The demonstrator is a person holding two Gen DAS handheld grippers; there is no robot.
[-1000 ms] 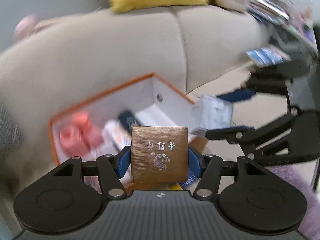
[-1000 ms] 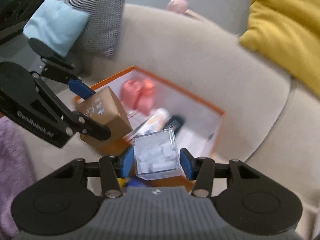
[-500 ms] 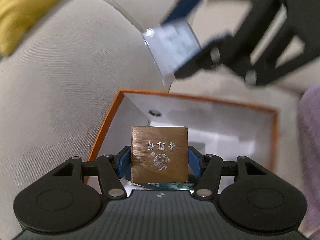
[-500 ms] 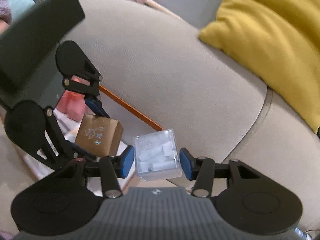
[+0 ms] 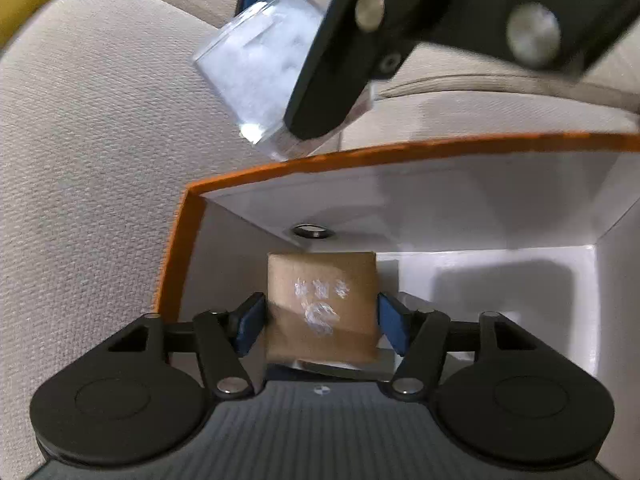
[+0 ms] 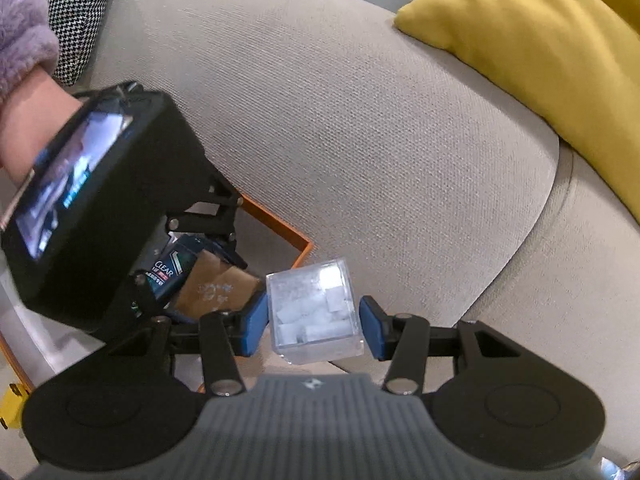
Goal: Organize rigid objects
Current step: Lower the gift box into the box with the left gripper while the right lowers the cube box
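My left gripper (image 5: 320, 316) is shut on a brown cube box (image 5: 322, 306) with silver print and holds it low inside the orange-rimmed white box (image 5: 360, 156), near its far left corner. My right gripper (image 6: 312, 322) is shut on a clear plastic cube (image 6: 314, 314) filled with white pieces and holds it just above the box's far rim; the cube also shows in the left wrist view (image 5: 264, 80). The right wrist view shows the brown box (image 6: 218, 290) in the left gripper, beside a dark CLEAR bottle (image 6: 172, 272).
The box stands on a beige sofa (image 6: 360, 120) against its backrest. A yellow cushion (image 6: 540, 40) lies at the upper right and a checked cushion (image 6: 80, 12) at the upper left. A purple fuzzy sleeve (image 6: 20, 40) covers the left wrist.
My left gripper has gone down into the box with the brown cube. My right gripper with the clear cube has come closer, over the box's far rim.
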